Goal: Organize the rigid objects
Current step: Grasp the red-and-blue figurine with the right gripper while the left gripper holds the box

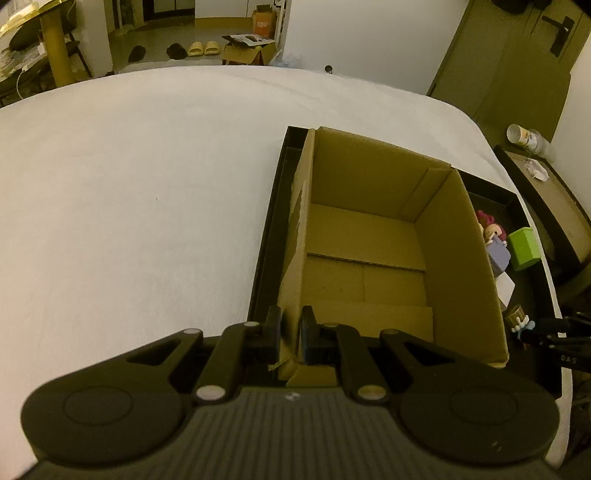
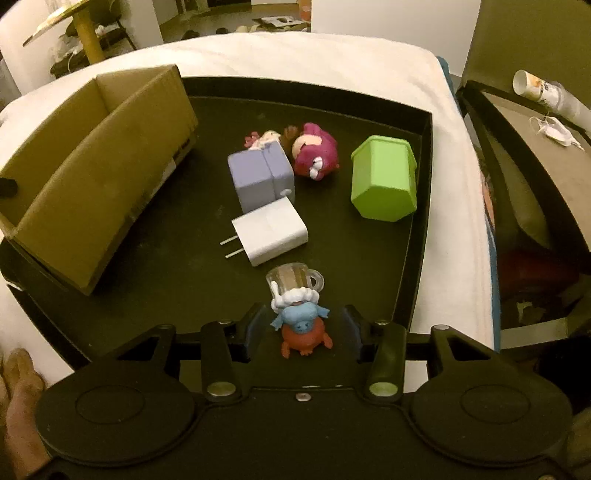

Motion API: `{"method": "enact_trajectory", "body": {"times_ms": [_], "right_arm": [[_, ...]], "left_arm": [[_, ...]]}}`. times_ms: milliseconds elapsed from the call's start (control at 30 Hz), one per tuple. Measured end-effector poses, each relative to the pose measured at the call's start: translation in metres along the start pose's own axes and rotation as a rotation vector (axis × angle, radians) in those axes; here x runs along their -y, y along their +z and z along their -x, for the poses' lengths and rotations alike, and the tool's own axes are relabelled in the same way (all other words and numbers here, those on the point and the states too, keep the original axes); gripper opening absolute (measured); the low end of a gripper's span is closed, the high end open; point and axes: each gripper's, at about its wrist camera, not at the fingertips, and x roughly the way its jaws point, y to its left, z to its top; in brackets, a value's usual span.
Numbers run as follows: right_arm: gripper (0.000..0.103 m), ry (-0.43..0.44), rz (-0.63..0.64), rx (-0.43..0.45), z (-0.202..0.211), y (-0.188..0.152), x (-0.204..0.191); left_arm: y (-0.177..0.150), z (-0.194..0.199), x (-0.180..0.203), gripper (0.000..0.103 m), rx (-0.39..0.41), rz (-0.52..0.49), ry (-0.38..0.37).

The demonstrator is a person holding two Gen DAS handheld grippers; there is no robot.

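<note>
Blue-orange figurine w/ mug (image 2: 299, 314) lying in black tray (image 2: 413, 236).

Dim, warm yellowish indoor light; white walls, and a dark door (image 1: 517, 66) with a black lever handle (image 1: 559, 31) on the right. Foreground surface is covered by a white sheet (image 1: 129, 184), with a dark-framed side table (image 2: 532, 155) just beside it on the right. Floor beyond has yellow slippers (image 1: 202, 48), an open cardboard carton (image 1: 245, 51) and a gold-topped round table (image 1: 48, 22) at left.
</note>
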Motion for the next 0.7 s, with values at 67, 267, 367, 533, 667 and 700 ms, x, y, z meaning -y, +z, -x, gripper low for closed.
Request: {"method": "enact_trajectory", "body": {"times_ms": [67,267,367,533,667,700], "right_arm": [[0.046,-0.005,0.009,-0.009,-0.004,0.000,0.001],[0.046,0.000,0.039,-0.013,-0.009,0.001,0.000],[0.046,0.001,0.062,-0.008,-0.009,0.004,-0.003],[0.050,0.002,0.128,-0.028,-0.011,0.010,-0.008],[0.053,0.009,0.078,-0.033,-0.012,0.012,-0.004],[0.053,0.013,0.068,-0.035,-0.013,0.012,-0.003]], "left_arm": [[0.001,-0.002,-0.001,0.010,-0.005,0.003,-0.001],[0.002,-0.006,0.000,0.010,-0.013,0.003,0.001],[0.002,-0.007,-0.001,0.010,-0.016,0.007,-0.005],[0.001,-0.007,-0.002,0.010,-0.015,0.004,-0.010],[0.001,-0.006,-0.004,0.011,-0.014,0.009,-0.015],[0.001,-0.006,-0.004,0.011,-0.013,0.009,-0.015]]}}
